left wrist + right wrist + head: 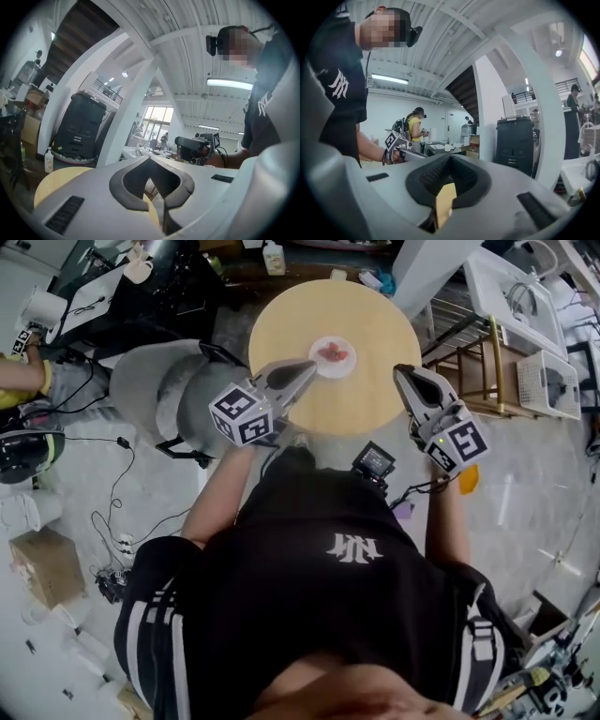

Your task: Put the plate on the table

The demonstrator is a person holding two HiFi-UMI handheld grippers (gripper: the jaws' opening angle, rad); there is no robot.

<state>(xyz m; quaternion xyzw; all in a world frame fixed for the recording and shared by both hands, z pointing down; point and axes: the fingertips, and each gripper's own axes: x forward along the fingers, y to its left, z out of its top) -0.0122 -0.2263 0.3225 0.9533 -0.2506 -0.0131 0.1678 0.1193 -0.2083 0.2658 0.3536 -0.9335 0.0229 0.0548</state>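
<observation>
Nudge risk: small white plate [332,355] on round pale wooden table [375,324].
The left gripper [307,367], clenched empty like the right gripper [405,374], seems just beside it; a bump could slide it.

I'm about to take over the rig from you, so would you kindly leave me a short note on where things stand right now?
Left tongs: shut, empty, tip beside the plate's left edge in the head view; I can't tell if they touch.
Right tongs: shut, empty, at the table's right edge.
Plate: sits on the round wooden table, something red on it.
Done: plate looks placed.
Left: probably nothing; just draw both tongs away.
</observation>
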